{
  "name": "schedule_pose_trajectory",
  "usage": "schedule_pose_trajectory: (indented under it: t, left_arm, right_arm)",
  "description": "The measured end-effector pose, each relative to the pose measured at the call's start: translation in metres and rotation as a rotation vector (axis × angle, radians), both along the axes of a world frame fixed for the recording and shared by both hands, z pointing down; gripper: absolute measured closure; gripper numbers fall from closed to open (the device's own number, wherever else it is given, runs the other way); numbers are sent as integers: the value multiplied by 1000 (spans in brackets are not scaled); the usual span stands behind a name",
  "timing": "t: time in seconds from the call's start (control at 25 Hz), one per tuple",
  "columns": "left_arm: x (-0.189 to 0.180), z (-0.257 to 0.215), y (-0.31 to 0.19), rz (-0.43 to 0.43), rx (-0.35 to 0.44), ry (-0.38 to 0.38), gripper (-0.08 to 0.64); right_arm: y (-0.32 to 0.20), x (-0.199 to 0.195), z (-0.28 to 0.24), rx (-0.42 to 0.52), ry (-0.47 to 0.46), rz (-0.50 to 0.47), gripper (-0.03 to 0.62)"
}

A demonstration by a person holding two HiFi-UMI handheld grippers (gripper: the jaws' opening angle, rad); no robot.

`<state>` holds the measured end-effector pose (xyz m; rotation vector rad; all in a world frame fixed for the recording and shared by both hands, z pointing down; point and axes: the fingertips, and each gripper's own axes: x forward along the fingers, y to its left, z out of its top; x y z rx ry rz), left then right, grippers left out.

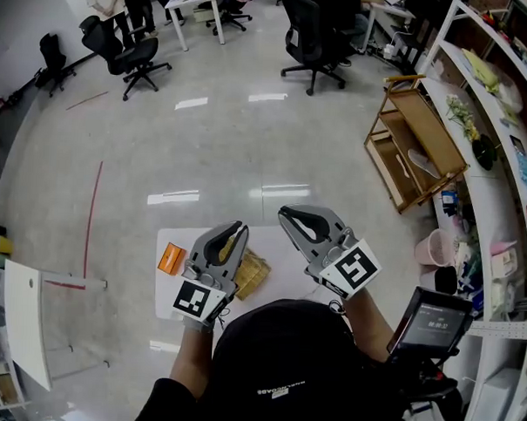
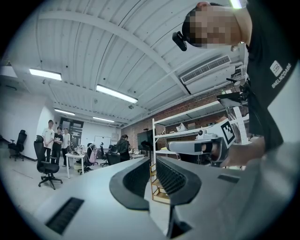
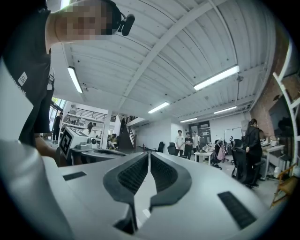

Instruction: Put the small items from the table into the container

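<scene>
White table [image 1: 270, 254] | orange pkt [image 1: 171, 258] flat, long axis near-far | basket [image 1: 256, 271] beside

Site: open-plan office doubling as a lab floor. I note black swivel chairs [image 1: 315, 33] on castors around white desks [image 1: 198, 2], a polished grey floor [image 1: 205, 142] reflecting the ceiling lights, and long white shelving [image 1: 498, 120] crowded with mixed goods. From my left gripper view: strip lights [image 2: 116, 93] under a ribbed white ceiling, an air-conditioning unit [image 2: 206, 69], a brick wall [image 2: 185, 111]. People [image 3: 187, 143] stand by a desk. I work at a small white table [image 1: 274, 275] out on the open floor.
</scene>
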<state>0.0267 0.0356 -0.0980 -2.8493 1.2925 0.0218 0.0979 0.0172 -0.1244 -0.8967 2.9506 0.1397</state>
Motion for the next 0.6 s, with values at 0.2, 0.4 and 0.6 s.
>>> schedule_pose_trajectory:
  t: [0.2,0.4,0.6]
  left_arm:
    - [3,0,-1,10,-3,2,514]
    - [1,2,0,3,-21,13,514]
    - [-2,4,3,-6,-35,24,514]
  right_arm:
    - [-3,2,3,-21,-3,9,568]
    - [-1,3,9,-42,-2,15,568]
    - [1,3,12,-59,-5,11,568]
